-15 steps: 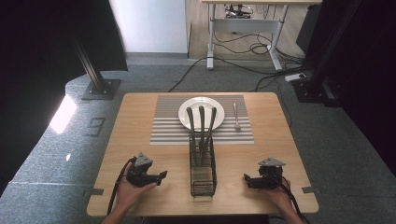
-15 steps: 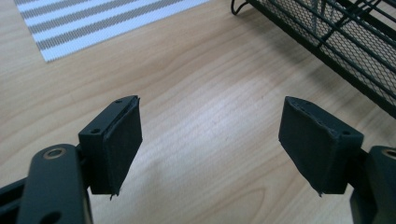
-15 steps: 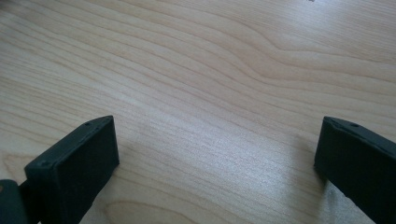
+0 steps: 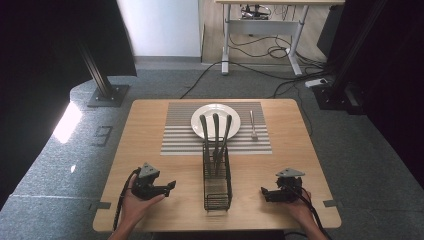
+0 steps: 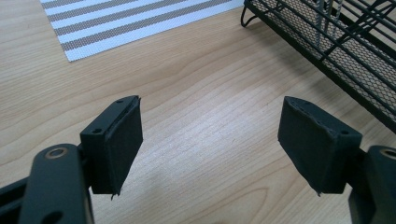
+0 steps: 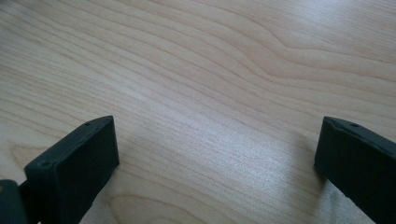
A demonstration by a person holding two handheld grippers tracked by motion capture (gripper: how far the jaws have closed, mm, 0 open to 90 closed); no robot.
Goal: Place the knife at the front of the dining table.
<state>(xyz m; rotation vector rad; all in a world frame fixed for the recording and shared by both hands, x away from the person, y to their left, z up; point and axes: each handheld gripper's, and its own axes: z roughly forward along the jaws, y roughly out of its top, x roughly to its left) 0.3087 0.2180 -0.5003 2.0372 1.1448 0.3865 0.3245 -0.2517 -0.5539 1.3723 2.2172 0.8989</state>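
A black wire rack (image 4: 217, 182) stands at the table's front middle, holding three dark-handled utensils (image 4: 215, 135) that lean back over a white plate (image 4: 216, 120). The plate lies on a striped placemat (image 4: 175, 137), with a fork (image 4: 253, 125) beside it on the right. My left gripper (image 4: 171, 186) rests low on the wood left of the rack, open and empty; its own view shows the rack's (image 5: 336, 42) mesh side and the placemat's corner (image 5: 116, 23). My right gripper (image 4: 263, 192) rests right of the rack, open over bare wood (image 6: 210, 93).
The wooden table (image 4: 310, 165) has its front edge just behind both hands. Beyond the far edge are grey floor, cables (image 4: 260, 75) and the base of a black stand (image 4: 107, 95).
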